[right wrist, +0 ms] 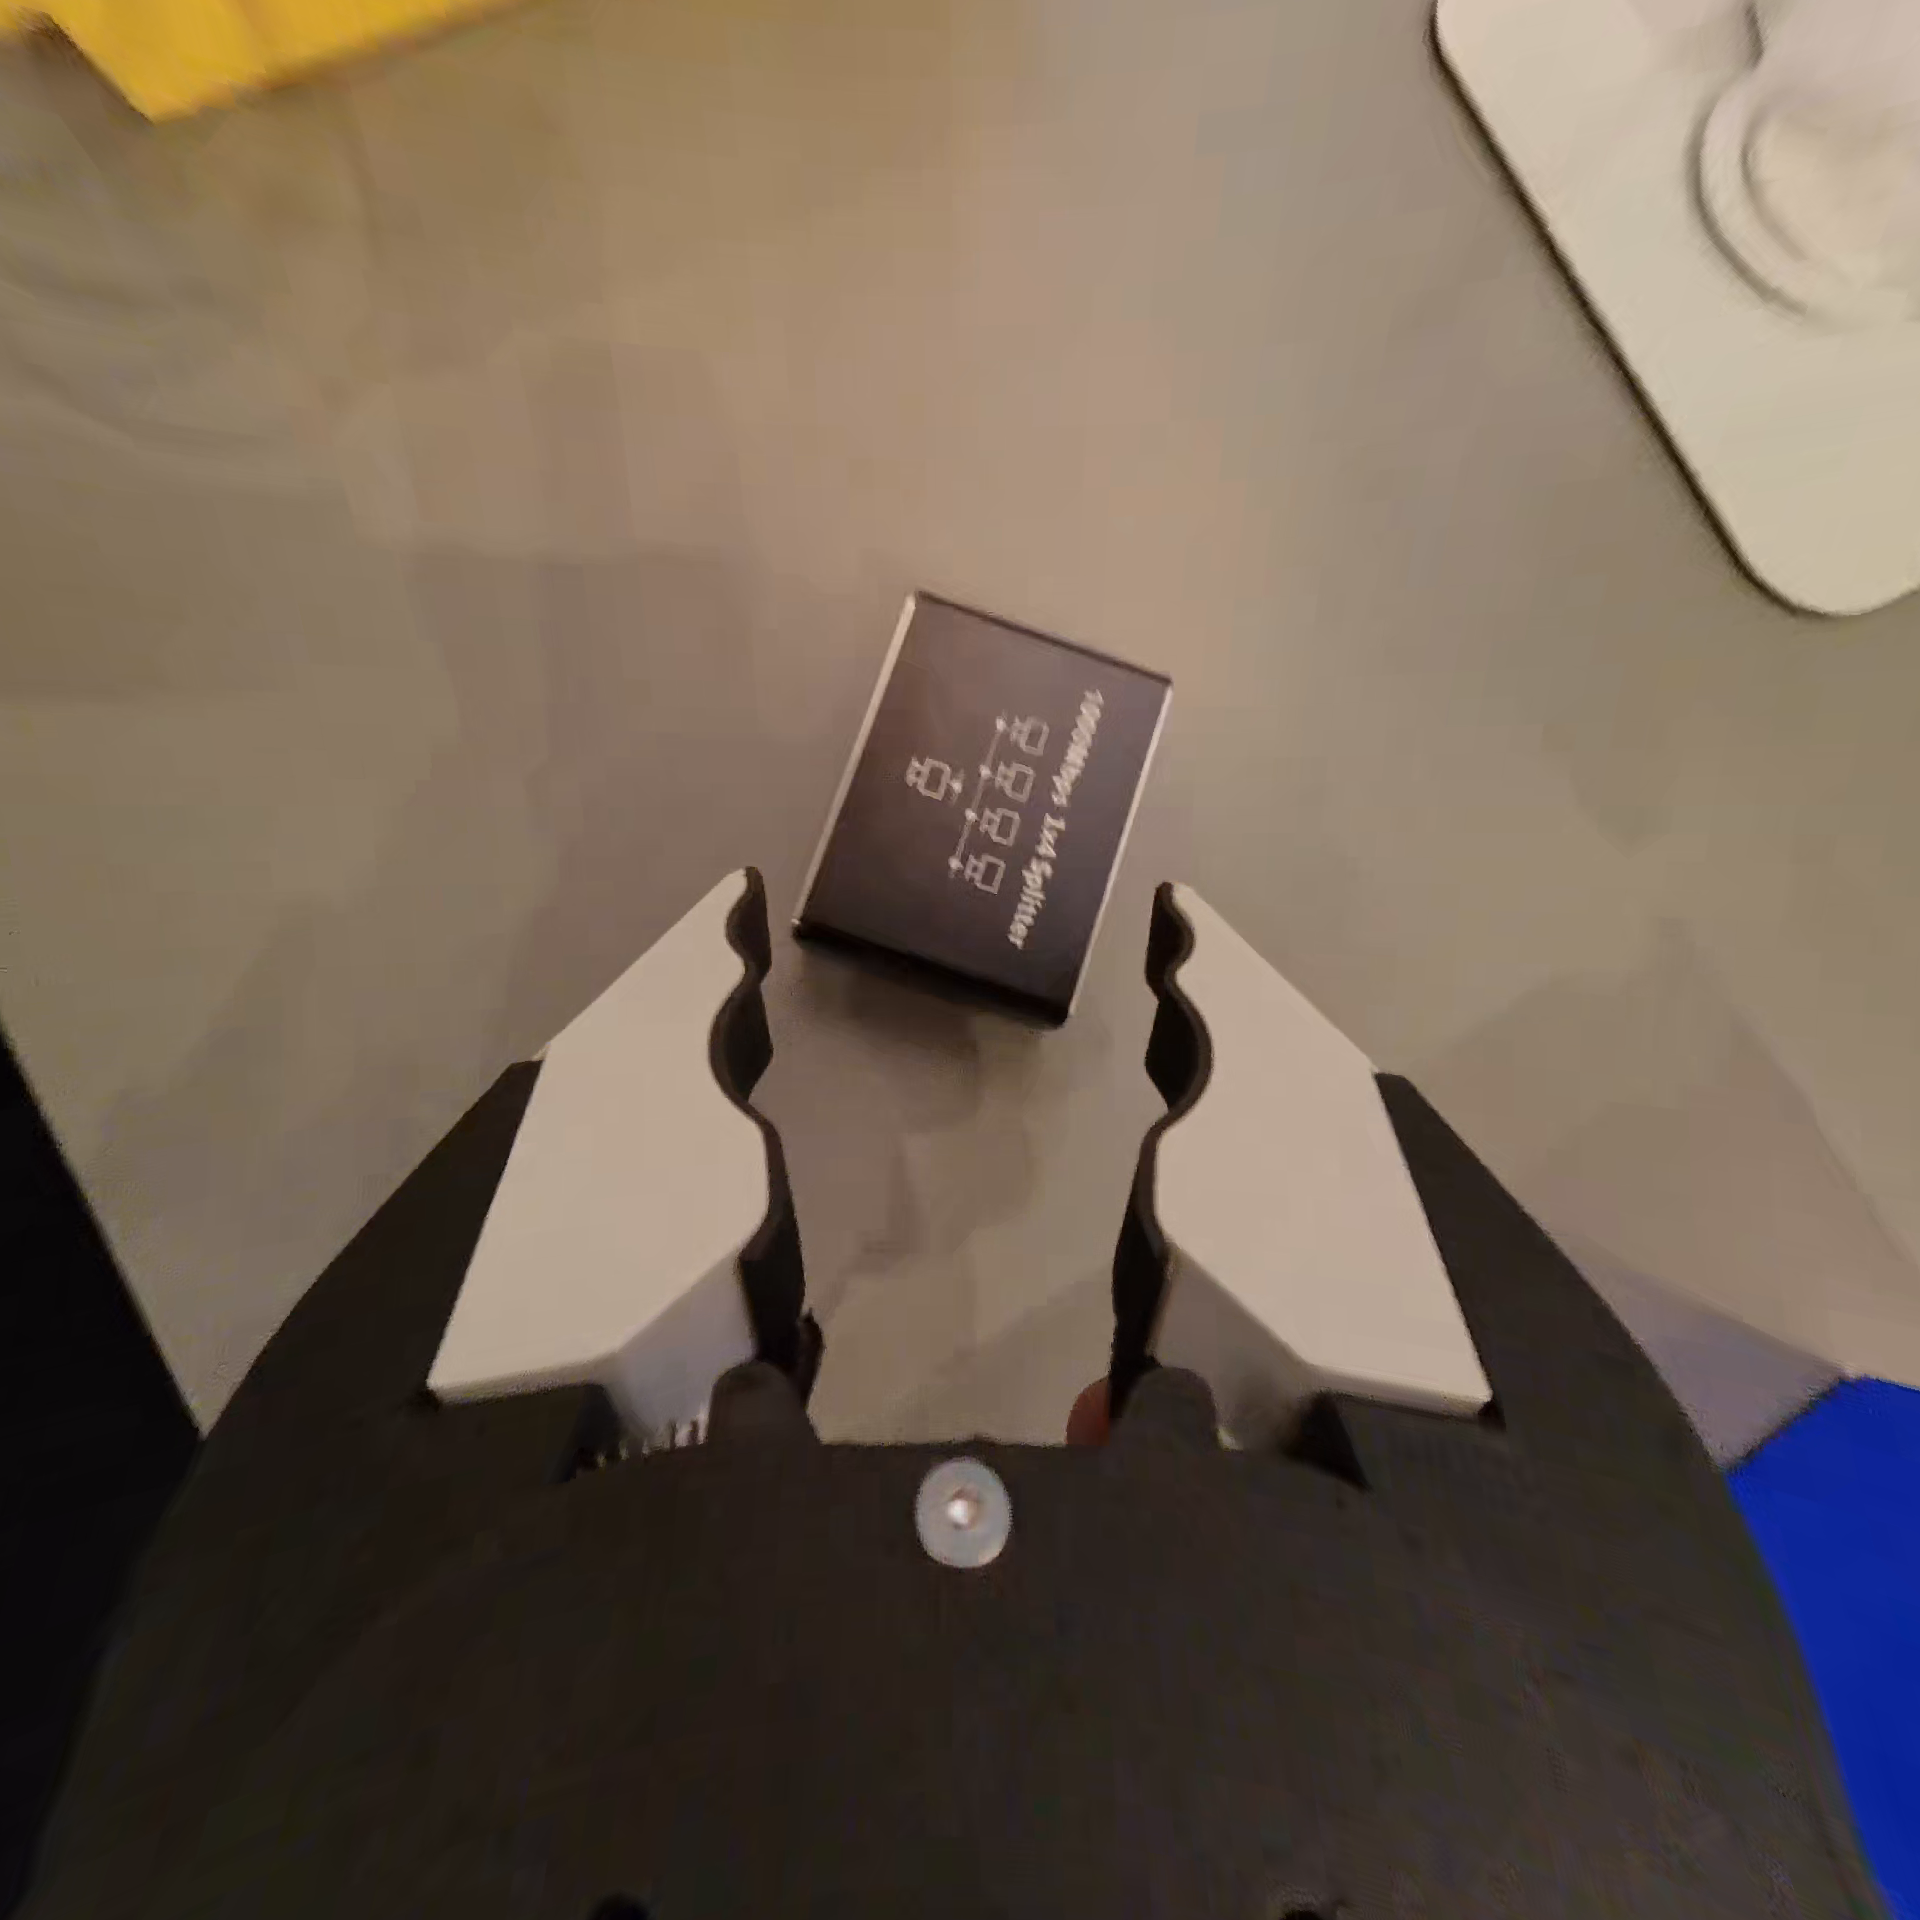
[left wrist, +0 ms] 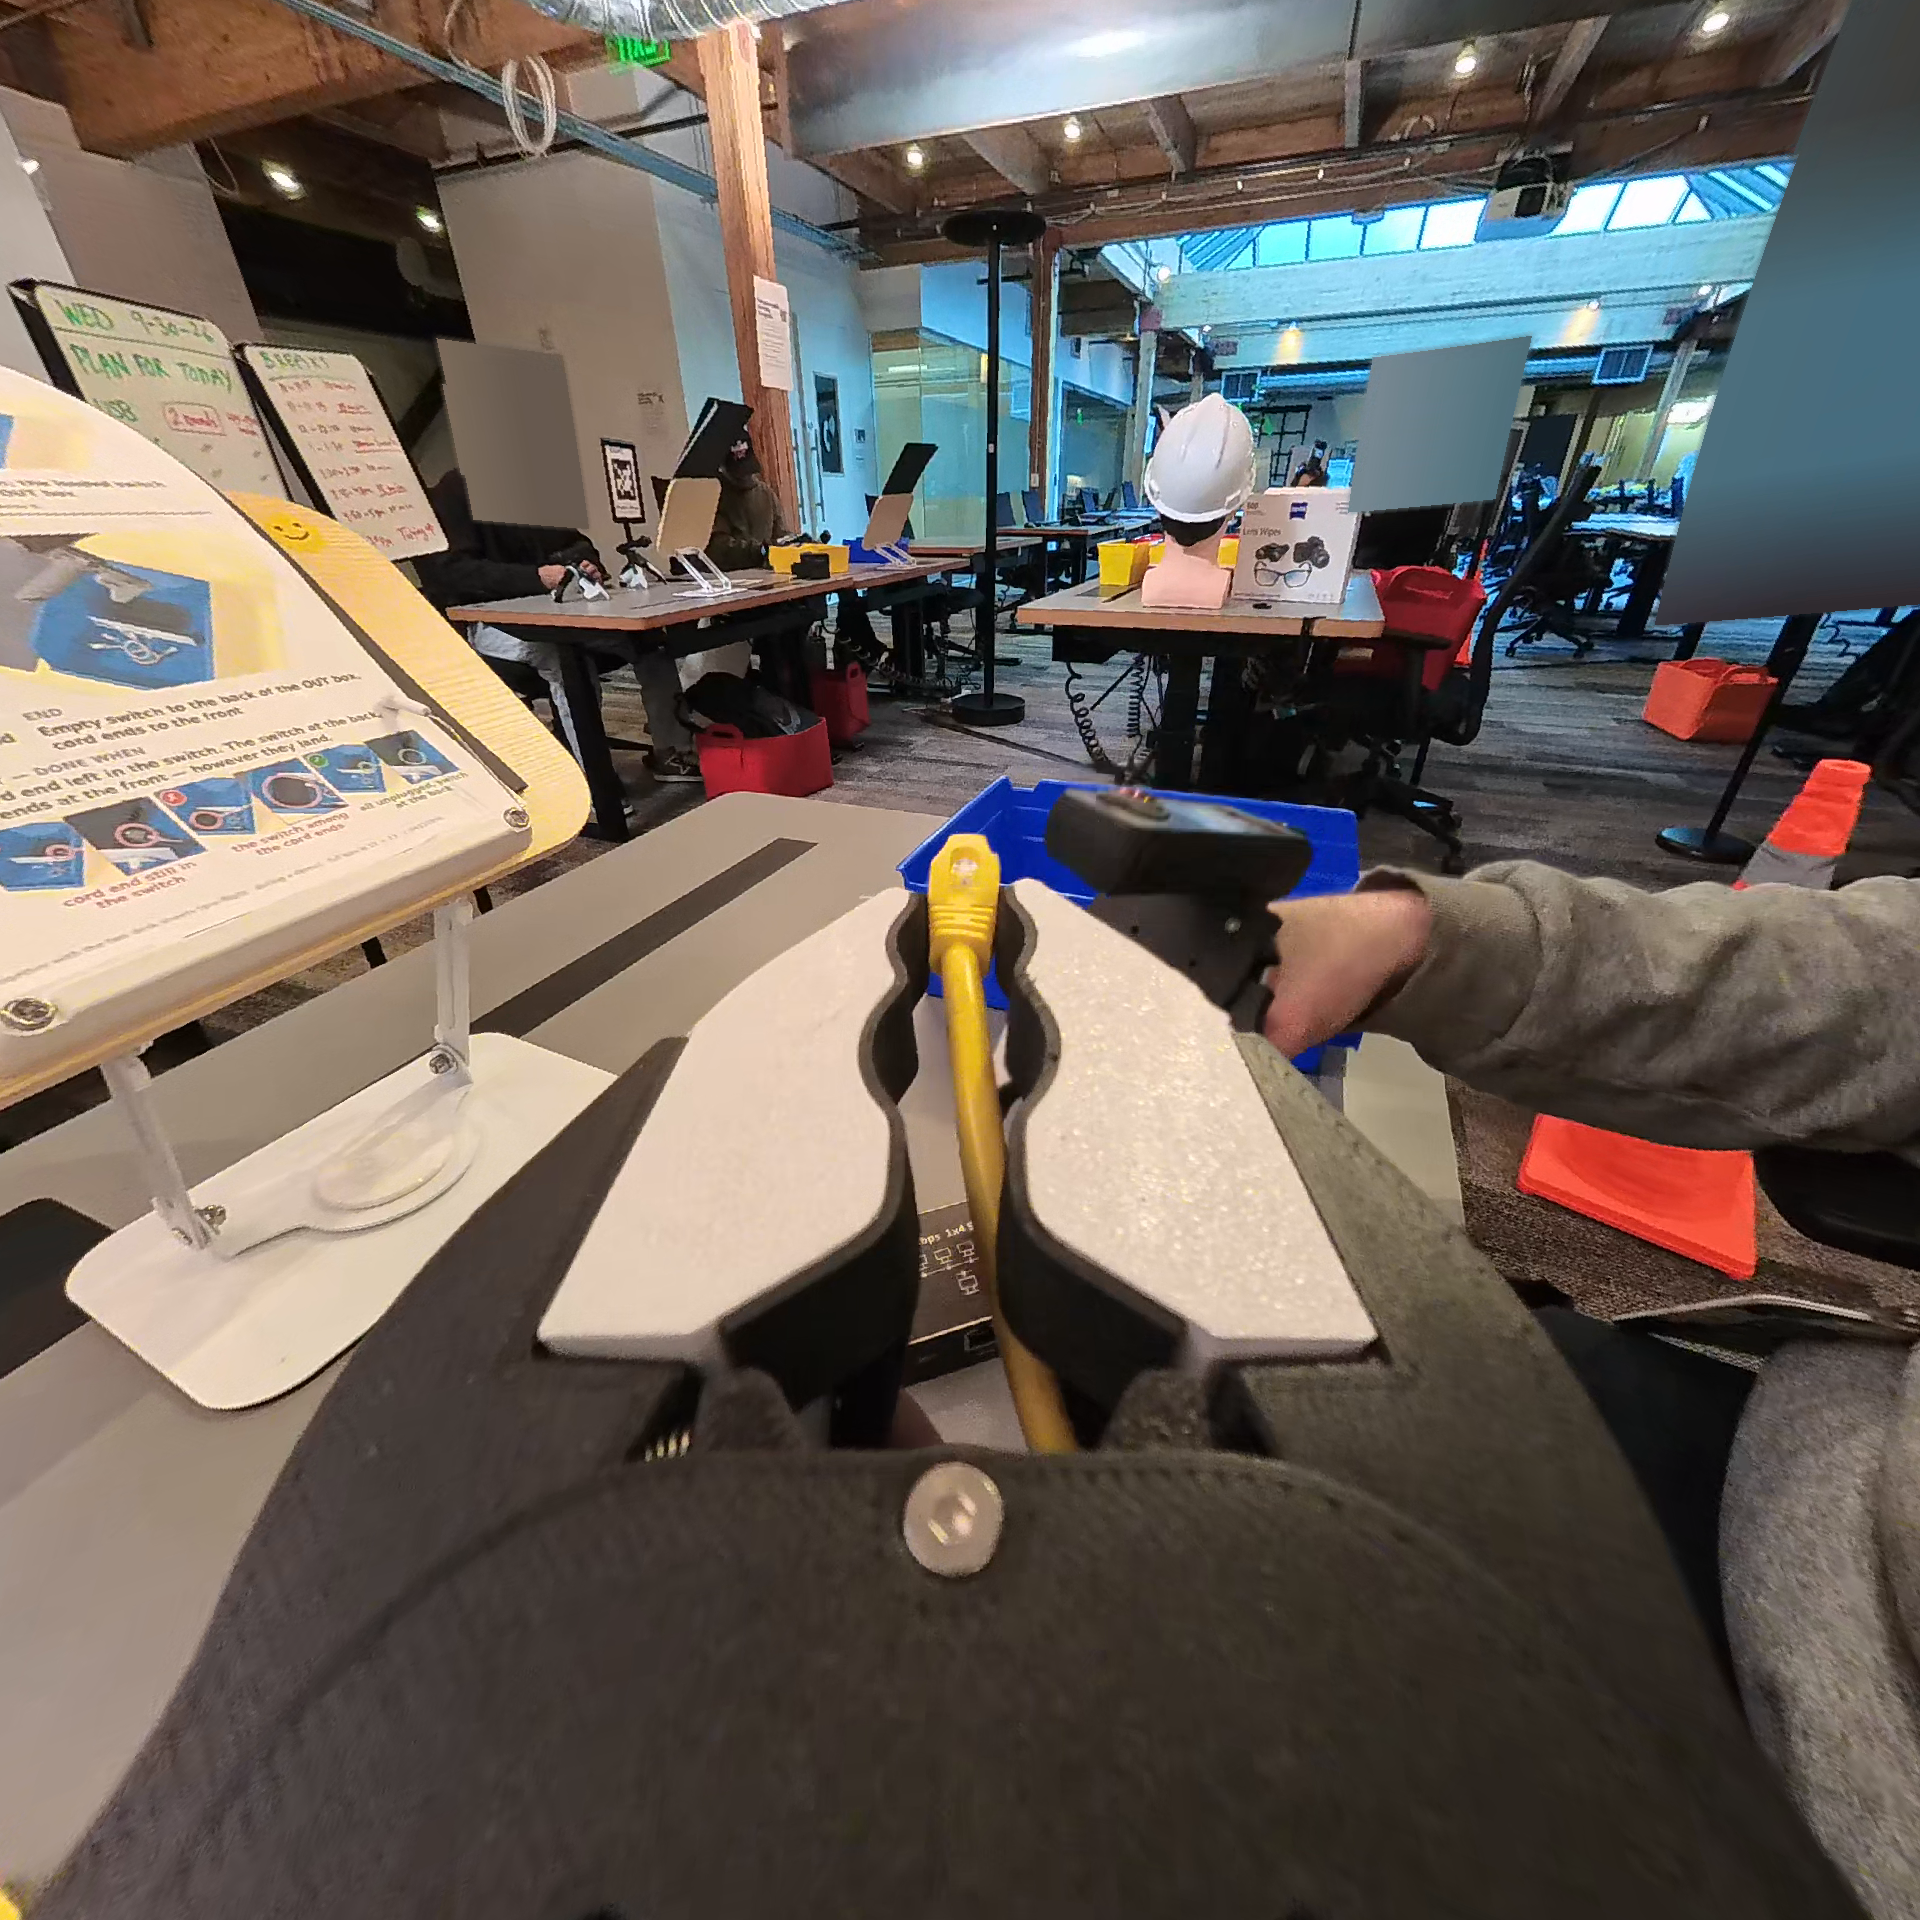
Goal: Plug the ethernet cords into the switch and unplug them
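The small black box-shaped ethernet switch lay mid-counter, unplugged. The left hand-held gripper clamped the yellow ethernet cord; the right hand-held gripper gaped just short of it, probably to steady it for insertion.

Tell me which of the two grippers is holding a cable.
The left gripper: shut on the yellow ethernet cord. The right gripper is open, empty.

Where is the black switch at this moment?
In the right wrist view the switch lies flat on the grey table, just ahead of the open right hand-held gripper; it is not gripped, and a white stand base sits far right.
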Available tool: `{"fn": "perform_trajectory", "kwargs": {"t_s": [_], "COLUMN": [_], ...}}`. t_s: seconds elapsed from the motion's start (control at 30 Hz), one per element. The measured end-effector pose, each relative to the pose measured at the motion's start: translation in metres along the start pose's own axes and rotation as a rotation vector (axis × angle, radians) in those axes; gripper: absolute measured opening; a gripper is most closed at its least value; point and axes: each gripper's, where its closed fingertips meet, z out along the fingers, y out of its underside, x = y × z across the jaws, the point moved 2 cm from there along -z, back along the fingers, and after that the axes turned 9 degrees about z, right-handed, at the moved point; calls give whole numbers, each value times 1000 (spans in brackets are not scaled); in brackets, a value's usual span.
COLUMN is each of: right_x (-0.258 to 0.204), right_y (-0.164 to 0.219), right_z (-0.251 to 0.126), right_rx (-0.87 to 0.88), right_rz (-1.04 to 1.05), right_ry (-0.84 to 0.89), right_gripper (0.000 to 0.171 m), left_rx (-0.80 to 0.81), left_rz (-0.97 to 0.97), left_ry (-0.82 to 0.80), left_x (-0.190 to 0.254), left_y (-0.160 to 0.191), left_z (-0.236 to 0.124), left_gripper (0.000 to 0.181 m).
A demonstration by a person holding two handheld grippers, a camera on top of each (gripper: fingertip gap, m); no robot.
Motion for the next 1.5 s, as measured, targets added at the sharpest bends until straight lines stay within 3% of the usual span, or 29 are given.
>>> {"fn": "perform_trajectory", "kwargs": {"t_s": [0.1, 0.5, 0.67, 0.8, 0.9, 1.07, 1.23, 1.37, 1.5], "right_x": [5, -51, -25, -50, -51, -25, -22, -15, -5], "right_y": [17, 19, 25, 28, 25, -11, -6, -7, -11], "right_z": [8, -1, 0, 13, 14, -3, 23, 41, 56], "right_rx": [-78, -59, -73, -64, -41, 202, 180, 151, 120], "right_rz": [17, 24, -64, -25, -70, -46, -121, -211, -234], "right_ry": [44, -225, -60, -211, -210, -128, -117, -78, -115], "right_gripper": [68, 54, 41, 41, 41, 55, 89, 105, 111], "left_rx": [-1, 17, 21, 18, 15, 17, 11, 9, 6], "left_rz": [11, 12, 16, 22, 28, 19, 16, 22, 22], "left_ry": [3, 3, 3, 9, 10, 7, 11, 14, 14], "left_x": [1, -2, -4, -2, -3, -7, -7, -7, -7], "left_y": [-1, -8, -11, -11, -12, -11, -8, -8, -7], "left_z": [-1, -8, -11, -11, -12, -15, -14, -14, -15], "left_gripper": [12, 12, 12, 12, 12, 12, 12, 12, 12]}}
